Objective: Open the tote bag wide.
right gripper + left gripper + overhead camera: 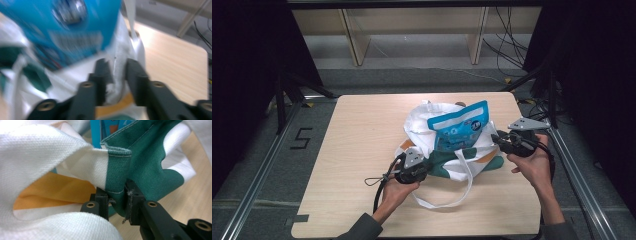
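Nearest the person, the left gripper (428, 169) is clamped on a green-and-white fold of the tote bag (439, 150), which lies at the middle of the table (362, 130). Farther right, the right gripper (498, 136) pinches the bag's white edge (117, 75). Beyond both, a blue pouch (459, 125) stands in the bag's mouth.
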Demonstrator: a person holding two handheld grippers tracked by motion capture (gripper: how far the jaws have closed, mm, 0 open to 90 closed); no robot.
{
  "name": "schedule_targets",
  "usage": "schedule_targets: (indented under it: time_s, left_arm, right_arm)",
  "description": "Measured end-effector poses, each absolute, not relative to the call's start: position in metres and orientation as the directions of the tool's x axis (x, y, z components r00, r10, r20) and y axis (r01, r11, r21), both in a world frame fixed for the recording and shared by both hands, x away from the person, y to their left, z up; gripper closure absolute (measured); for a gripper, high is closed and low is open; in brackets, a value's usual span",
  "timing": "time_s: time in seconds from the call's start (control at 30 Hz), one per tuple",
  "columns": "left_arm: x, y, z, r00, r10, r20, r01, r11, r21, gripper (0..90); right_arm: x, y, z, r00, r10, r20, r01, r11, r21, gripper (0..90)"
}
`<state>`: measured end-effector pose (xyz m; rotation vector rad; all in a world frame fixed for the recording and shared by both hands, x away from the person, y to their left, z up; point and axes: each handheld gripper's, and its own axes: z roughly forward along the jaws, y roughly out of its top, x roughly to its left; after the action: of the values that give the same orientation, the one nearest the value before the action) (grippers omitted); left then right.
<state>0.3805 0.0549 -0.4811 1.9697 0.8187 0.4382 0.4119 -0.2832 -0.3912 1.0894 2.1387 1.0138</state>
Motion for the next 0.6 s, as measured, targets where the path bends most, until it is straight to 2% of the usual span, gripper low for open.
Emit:
schedule_targets:
  time_s: [0.03, 0.1, 0.13, 0.2, 0.23, 0.27, 0.33, 0.37, 0.4, 0.47, 0.5, 0.57, 0.6]
  left_arm:
    - [0.381, 0.055, -0.481, 0.714, 0.699, -0.023, 0.369, -0.348, 0.862, 75.3]
    - [0.378, 0.05, -0.481, 0.719, 0.695, 0.002, 0.353, -0.367, 0.861, 75.0]
    - [0.375, 0.041, -0.485, 0.722, 0.687, 0.087, 0.311, -0.433, 0.846, 75.0]
    - [0.369, 0.03, -0.493, 0.745, 0.65, 0.152, 0.291, -0.522, 0.802, 74.6]
    - [0.369, 0.03, -0.493, 0.745, 0.65, 0.152, 0.291, -0.522, 0.802, 74.5]
    - [0.37, 0.023, -0.506, 0.751, 0.637, 0.174, 0.302, -0.567, 0.767, 74.6]
    - [0.373, 0.021, -0.513, 0.75, 0.638, 0.178, 0.308, -0.574, 0.759, 74.7]
    - [0.378, 0.024, -0.517, 0.748, 0.653, 0.119, 0.345, -0.535, 0.771, 75.5]
    - [0.378, 0.024, -0.517, 0.748, 0.653, 0.119, 0.345, -0.535, 0.771, 75.5]
    - [0.376, 0.028, -0.515, 0.756, 0.652, 0.061, 0.387, -0.519, 0.762, 75.4]
    - [0.376, 0.03, -0.513, 0.756, 0.653, 0.043, 0.399, -0.512, 0.761, 74.0]
    - [0.374, 0.037, -0.507, 0.76, 0.65, 0.004, 0.424, -0.5, 0.755, 65.1]
    - [0.372, 0.039, -0.503, 0.769, 0.639, -0.033, 0.442, -0.493, 0.75, 56.7]
  right_arm:
    - [0.416, -0.287, -0.4, -0.532, 0.838, -0.12, 0.452, 0.4, 0.797, 85.5]
    - [0.424, -0.292, -0.418, -0.514, 0.847, -0.135, 0.491, 0.419, 0.764, 88.2]
    - [0.428, -0.293, -0.428, -0.505, 0.851, -0.143, 0.513, 0.43, 0.743, 88.5]
    - [0.434, -0.295, -0.447, -0.494, 0.856, -0.15, 0.571, 0.449, 0.687, 88.5]
    - [0.434, -0.295, -0.447, -0.494, 0.856, -0.15, 0.571, 0.449, 0.687, 88.5]
    - [0.44, -0.296, -0.468, -0.501, 0.845, -0.187, 0.59, 0.492, 0.64, 88.7]
    - [0.442, -0.296, -0.477, -0.502, 0.846, -0.178, 0.598, 0.488, 0.636, 88.7]
    - [0.444, -0.295, -0.481, -0.503, 0.845, -0.18, 0.605, 0.494, 0.624, 88.7]
    - [0.443, -0.293, -0.481, -0.49, 0.857, -0.159, 0.623, 0.472, 0.624, 88.7]
    - [0.442, -0.293, -0.482, -0.5, 0.844, -0.196, 0.598, 0.5, 0.627, 88.6]
    - [0.441, -0.292, -0.481, -0.491, 0.853, -0.176, 0.614, 0.482, 0.624, 88.6]
    - [0.441, -0.294, -0.482, -0.497, 0.847, -0.192, 0.594, 0.492, 0.636, 88.4]
    - [0.44, -0.294, -0.48, -0.495, 0.852, -0.169, 0.608, 0.479, 0.633, 88.3]
